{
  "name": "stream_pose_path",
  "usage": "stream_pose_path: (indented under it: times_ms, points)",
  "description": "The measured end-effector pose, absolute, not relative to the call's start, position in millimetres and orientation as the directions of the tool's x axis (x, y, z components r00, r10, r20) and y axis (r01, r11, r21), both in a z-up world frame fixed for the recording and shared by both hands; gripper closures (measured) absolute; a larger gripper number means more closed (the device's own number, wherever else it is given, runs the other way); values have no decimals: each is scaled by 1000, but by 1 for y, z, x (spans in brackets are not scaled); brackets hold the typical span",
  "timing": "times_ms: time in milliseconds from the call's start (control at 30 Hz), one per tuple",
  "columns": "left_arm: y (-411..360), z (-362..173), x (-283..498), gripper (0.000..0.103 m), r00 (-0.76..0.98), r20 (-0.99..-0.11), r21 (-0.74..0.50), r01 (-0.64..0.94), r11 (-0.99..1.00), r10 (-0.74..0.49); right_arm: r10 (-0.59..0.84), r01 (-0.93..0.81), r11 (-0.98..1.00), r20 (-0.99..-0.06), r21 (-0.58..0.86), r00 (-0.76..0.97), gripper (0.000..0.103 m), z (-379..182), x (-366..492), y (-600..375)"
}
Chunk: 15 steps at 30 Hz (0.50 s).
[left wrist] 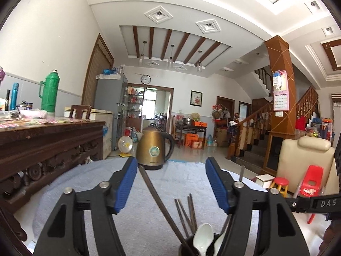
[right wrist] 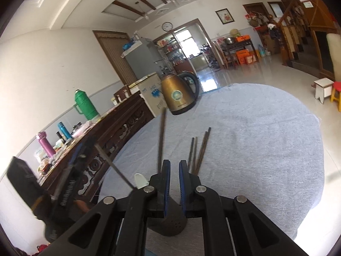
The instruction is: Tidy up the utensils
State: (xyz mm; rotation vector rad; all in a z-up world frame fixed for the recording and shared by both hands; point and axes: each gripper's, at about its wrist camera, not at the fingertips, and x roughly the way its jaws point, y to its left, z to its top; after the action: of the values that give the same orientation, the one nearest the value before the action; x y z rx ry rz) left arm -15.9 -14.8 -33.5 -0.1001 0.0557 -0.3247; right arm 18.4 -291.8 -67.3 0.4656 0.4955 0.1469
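A dark utensil holder [right wrist: 170, 224] stands on the table's grey-blue cloth [right wrist: 245, 138], under my right gripper. It holds several dark chopsticks [right wrist: 198, 151] and white spoons [left wrist: 202, 239]. My right gripper [right wrist: 174, 166] is nearly shut just above the holder's rim, with nothing seen between the pads; one long chopstick [right wrist: 162, 136] leans just left of it. My left gripper [left wrist: 171, 164] is open and empty above the holder, with a long chopstick [left wrist: 157, 200] slanting between its fingers. The left gripper also shows at the left of the right wrist view [right wrist: 70, 170].
A bronze electric kettle [left wrist: 153, 149] stands at the far side of the table. A dark carved sideboard [left wrist: 42, 145] with a green thermos [left wrist: 50, 91] and bottles runs along the left. A cream chair [left wrist: 307, 166] and red stools [left wrist: 311, 179] stand to the right.
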Motion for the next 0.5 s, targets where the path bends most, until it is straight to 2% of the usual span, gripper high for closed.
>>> stream_pose_path:
  times_ms: [100, 267, 500]
  points:
    - [-6, -27, -14, 24, 958, -44, -97, 277, 956, -282, 237, 2, 879, -439, 478, 867, 93, -72, 21, -297]
    - [15, -21, -5, 17, 970, -68, -114, 226, 967, -235, 222, 28, 878, -458, 478, 861, 93, -76, 25, -301]
    - [67, -26, 23, 16, 972, -163, -219, 132, 967, -169, 222, 75, 858, -500, 508, 837, 93, -91, 35, -309]
